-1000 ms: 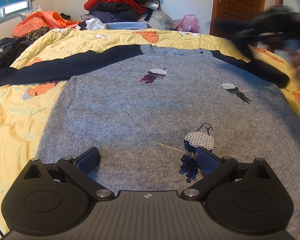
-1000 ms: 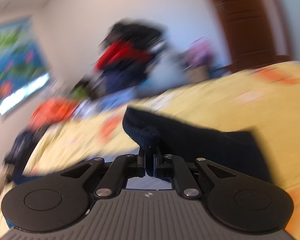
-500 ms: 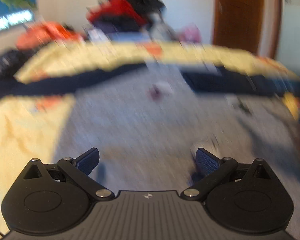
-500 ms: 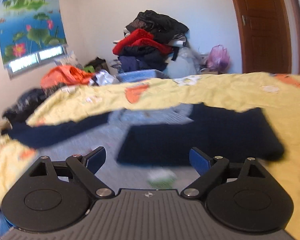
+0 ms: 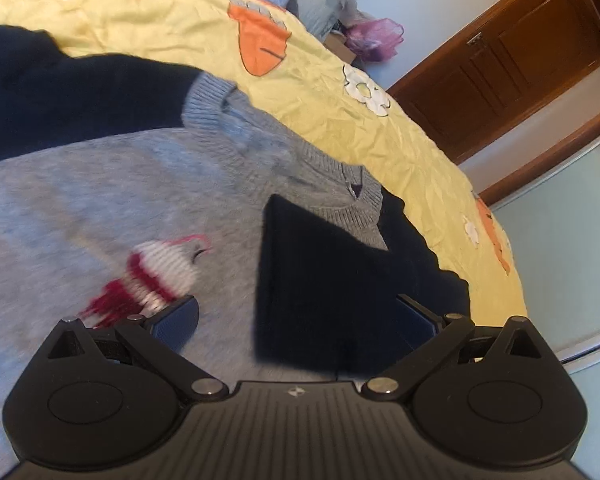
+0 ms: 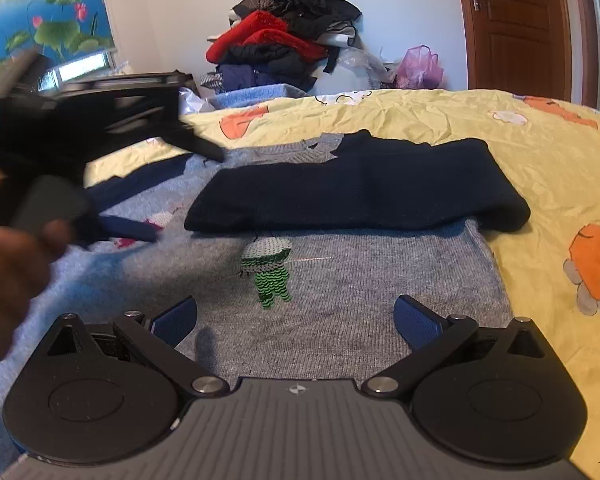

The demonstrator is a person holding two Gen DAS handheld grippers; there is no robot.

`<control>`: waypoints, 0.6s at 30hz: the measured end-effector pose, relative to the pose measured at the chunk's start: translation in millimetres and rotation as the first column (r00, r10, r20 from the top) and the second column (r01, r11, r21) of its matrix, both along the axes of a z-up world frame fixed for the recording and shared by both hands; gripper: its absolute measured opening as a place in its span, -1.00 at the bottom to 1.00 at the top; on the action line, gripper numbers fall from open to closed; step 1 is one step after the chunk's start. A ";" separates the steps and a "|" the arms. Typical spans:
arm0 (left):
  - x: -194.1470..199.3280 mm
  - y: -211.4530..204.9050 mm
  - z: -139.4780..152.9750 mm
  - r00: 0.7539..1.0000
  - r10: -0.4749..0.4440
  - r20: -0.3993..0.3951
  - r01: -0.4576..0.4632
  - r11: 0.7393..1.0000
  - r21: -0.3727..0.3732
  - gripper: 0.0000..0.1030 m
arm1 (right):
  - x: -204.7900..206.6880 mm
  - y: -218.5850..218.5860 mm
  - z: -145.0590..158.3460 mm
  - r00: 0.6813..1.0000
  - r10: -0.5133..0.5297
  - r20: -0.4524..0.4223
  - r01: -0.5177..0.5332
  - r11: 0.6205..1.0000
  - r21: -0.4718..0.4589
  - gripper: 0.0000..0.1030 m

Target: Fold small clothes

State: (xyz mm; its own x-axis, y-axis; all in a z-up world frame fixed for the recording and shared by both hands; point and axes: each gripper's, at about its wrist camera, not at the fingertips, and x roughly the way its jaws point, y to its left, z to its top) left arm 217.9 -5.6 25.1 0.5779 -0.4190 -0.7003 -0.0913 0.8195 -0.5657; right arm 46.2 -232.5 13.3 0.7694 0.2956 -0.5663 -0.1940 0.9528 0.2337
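A grey knit sweater with navy sleeves and sequin figures lies flat on the yellow bedspread. Its right navy sleeve lies folded across the chest below the collar; the same sleeve fills the middle of the left wrist view. The other navy sleeve stretches out to the left. My left gripper is open, tilted, just over the folded sleeve's end; it also shows blurred in the right wrist view. My right gripper is open and empty above the sweater's body.
A pile of clothes is stacked against the far wall, beside a pink bag. A brown door stands at the back right. The bed edge drops off beyond the sleeve.
My right gripper let go of the navy sleeve, which now lies folded across the chest, and drew back. My left gripper swung over toward the collar and folded sleeve.
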 end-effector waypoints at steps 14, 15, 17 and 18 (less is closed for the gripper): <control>-9.3 -33.6 31.1 0.979 -0.126 0.162 0.059 0.929 0.366 -0.88 | 0.9 -2.5 2.4 1.000 0.000 0.001 0.000 0.999 0.039 0.99; -12.4 -27.6 37.4 0.976 -0.120 0.183 0.041 0.920 0.390 -0.89 | 1.0 -2.8 2.4 1.000 0.000 0.001 0.000 0.999 0.042 0.99; -19.6 -7.8 43.0 0.975 -0.088 0.203 -0.005 0.909 0.418 -0.89 | 1.1 -3.5 2.0 1.000 0.000 0.002 0.000 0.999 0.046 0.99; -22.0 3.2 41.7 0.977 -0.072 0.202 -0.024 0.900 0.434 -0.89 | 1.4 -3.5 1.9 1.000 0.000 0.002 0.000 0.999 0.046 0.99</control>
State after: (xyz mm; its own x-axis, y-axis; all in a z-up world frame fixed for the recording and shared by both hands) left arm 195.9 -2.4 66.7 0.7234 -0.1183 -0.6802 0.0118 0.9872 -0.1592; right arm 47.6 -236.0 15.1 0.7702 0.3213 -0.5509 -0.1946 0.9410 0.2767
